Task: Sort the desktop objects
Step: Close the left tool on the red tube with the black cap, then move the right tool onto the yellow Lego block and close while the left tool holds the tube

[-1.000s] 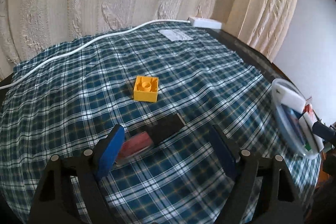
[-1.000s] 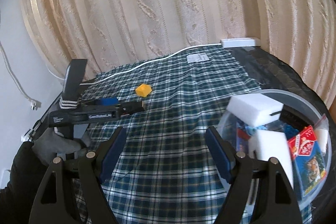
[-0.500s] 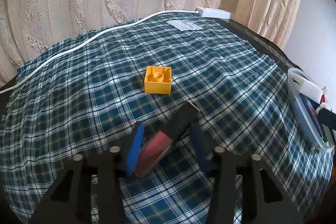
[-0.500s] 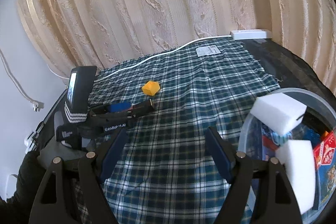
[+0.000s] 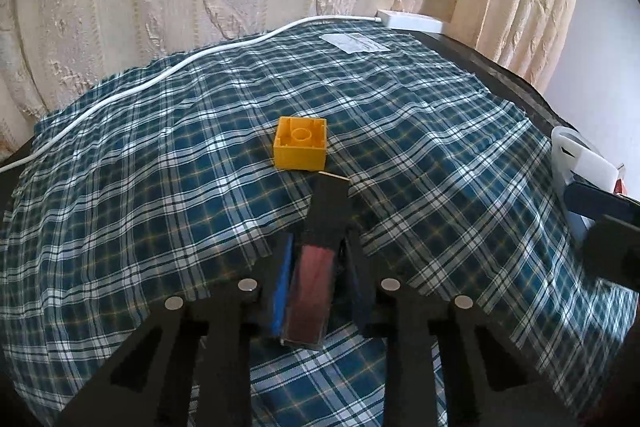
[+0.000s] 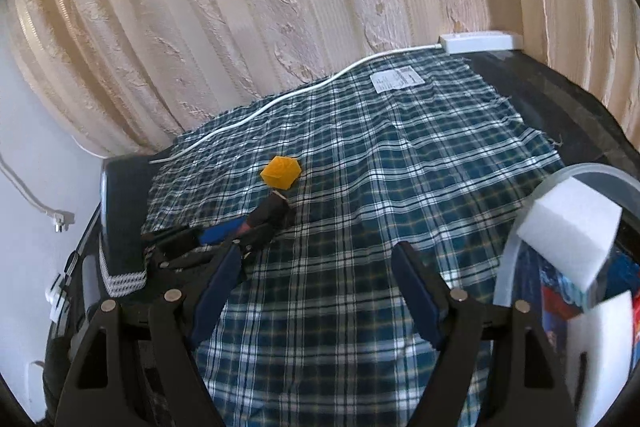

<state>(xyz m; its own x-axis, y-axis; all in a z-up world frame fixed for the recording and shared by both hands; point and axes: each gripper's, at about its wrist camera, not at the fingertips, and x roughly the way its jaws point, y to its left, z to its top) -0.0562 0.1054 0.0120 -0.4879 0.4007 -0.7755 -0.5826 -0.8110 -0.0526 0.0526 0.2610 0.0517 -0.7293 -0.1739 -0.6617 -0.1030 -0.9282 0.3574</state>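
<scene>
Plaid cloth [image 5: 420, 155]: left gripper [image 5: 316, 259] fingers pinch lip-gloss tube [image 5: 312, 287] near yellow brick [image 5: 301, 143]; right gripper [image 6: 320, 275] fingers spread.

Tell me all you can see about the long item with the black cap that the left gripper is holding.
The lip gloss tube is a slim square-sided stick: a clear, glossy body filled with dark pink, and a long matte black cap. It looks like plastic. It points away from the left gripper, whose blue pads press on its body from both sides. Its cap end almost reaches the yellow brick; contact cannot be told.
</scene>
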